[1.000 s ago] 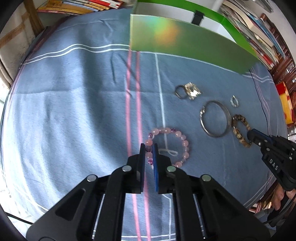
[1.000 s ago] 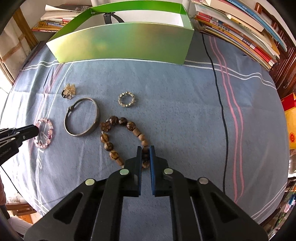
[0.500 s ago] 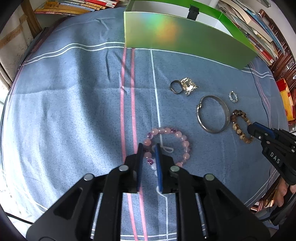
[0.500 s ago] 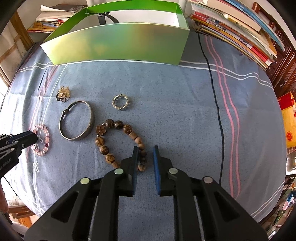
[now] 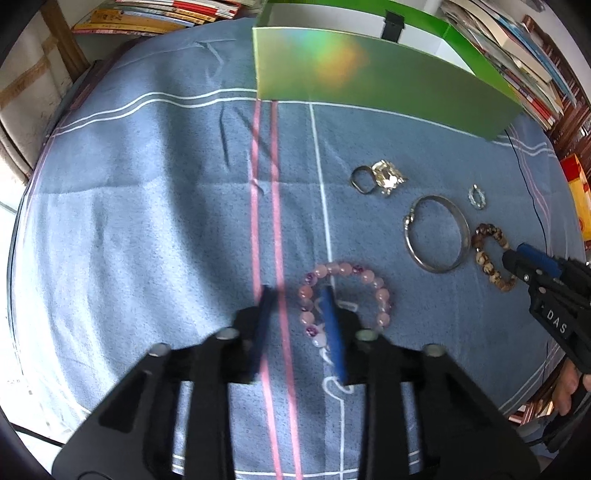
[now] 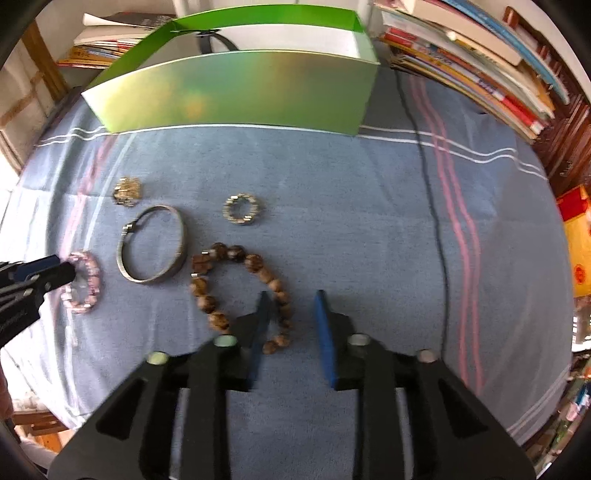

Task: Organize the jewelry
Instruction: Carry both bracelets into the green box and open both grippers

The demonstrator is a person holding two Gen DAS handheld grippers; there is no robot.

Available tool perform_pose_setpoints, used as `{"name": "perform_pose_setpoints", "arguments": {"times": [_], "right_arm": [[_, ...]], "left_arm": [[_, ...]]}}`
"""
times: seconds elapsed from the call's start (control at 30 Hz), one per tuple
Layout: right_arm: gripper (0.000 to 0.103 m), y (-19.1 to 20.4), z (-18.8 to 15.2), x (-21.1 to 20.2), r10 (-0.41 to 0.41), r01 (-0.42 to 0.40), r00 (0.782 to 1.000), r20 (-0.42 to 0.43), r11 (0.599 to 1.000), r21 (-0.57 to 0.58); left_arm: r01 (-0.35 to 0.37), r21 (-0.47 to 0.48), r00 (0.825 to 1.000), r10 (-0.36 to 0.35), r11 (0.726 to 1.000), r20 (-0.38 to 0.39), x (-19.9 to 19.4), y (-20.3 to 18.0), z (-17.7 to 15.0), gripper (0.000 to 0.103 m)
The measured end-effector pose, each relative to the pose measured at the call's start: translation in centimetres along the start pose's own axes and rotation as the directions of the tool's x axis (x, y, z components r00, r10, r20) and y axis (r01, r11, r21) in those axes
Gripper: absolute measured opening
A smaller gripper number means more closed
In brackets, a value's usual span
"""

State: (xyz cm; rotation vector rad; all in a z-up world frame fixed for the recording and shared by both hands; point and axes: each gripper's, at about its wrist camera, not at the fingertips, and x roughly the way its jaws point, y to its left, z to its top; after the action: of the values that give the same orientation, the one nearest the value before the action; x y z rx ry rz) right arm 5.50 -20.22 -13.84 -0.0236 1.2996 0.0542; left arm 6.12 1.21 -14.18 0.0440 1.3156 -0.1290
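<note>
A pink bead bracelet (image 5: 369, 280) lies on the blue cloth. My left gripper (image 5: 297, 295) is open, its right finger over the bracelet's left side. A brown bead bracelet (image 6: 221, 254) lies on the cloth. My right gripper (image 6: 291, 301) is open, with the bracelet's right side just inside its left finger. A silver bangle (image 6: 153, 245), a small sparkly ring (image 6: 242, 208) and a gold stone ring (image 6: 127, 190) lie between. The green box (image 6: 236, 92) stands open at the back.
Stacks of books (image 6: 480, 66) line the back right. A black cable (image 6: 432, 206) runs across the cloth on the right. More books (image 5: 155, 18) lie at the back left. A red and yellow packet (image 6: 580, 240) sits at the right edge.
Both grippers have opened from shut. The left one slid slightly left of the pink bracelet; the right one drew back a little from the brown bracelet.
</note>
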Motion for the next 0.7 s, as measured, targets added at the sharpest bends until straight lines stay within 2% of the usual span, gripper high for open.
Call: {"name": "perform_pose_setpoints", "arguments": {"times": [0.03,0.17,0.37,0.57,0.7], "right_arm": [[0.011,0.2,0.0,0.0,0.002,-0.002,1.000,0.001,1.000,-0.005],[0.008,0.5,0.3,-0.2,0.023,-0.023,1.000,0.009,1.000,0.000],[0.008,0.4,1.7,-2.8,0.029,-0.029,0.996,0.088,1.000,0.000],[0.008,0.8,3.9,-7.2,0.047,-0.044,0.976,0.211,0.999,-0.018],[0.008,0.6,5.7,-9.8,0.055,-0.048,0.956,0.287,0.998,-0.032]], "left_arm": [[0.011,-0.008,1.000,-0.011,1.000,-0.002,0.0,0.3,0.1,0.008],[0.037,-0.031,0.999,-0.037,0.999,0.004,-0.4,1.4,0.2,0.008],[0.058,-0.039,0.996,-0.055,0.998,0.077,-3.3,2.4,1.5,0.008],[0.051,0.008,0.981,-0.052,0.999,0.188,-7.4,1.2,3.7,0.008],[0.079,0.028,0.966,-0.084,0.996,0.243,-9.8,0.4,5.9,0.008]]}}
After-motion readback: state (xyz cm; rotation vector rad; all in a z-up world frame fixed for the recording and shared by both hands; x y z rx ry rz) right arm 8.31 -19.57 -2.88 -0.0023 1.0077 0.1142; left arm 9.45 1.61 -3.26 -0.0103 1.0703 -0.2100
